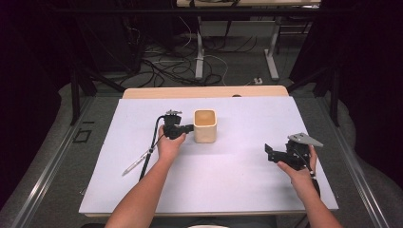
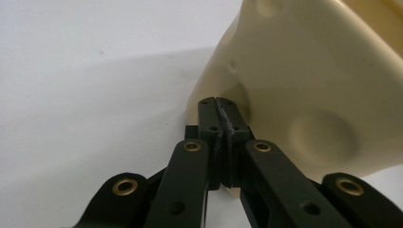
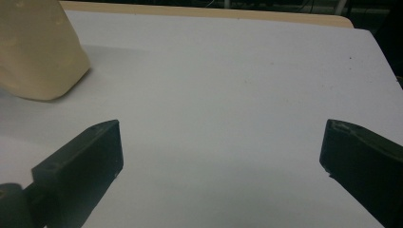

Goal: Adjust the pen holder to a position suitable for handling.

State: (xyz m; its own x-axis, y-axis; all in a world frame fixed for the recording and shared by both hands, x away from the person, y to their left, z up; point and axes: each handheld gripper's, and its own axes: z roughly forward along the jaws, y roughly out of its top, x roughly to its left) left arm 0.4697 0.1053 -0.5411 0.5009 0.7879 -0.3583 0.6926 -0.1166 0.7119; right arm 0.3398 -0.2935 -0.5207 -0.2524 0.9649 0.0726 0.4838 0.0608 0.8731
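White tabletop [image 1: 228, 166], cream cup [image 1: 205, 126] touching closed left claw [image 1: 188, 128]; right claw [image 1: 270, 153] agape, well apart.

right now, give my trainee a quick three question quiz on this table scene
1. True or false: the left tongs are shut, their tips against the side of the cream container.
2. How do the right tongs stand? A) wide open over bare table B) clamped on the container C) holding the pen
3. Fill in: a pen lies on the white table beside the person's ____ forearm.

Key
1. True
2. A
3. left
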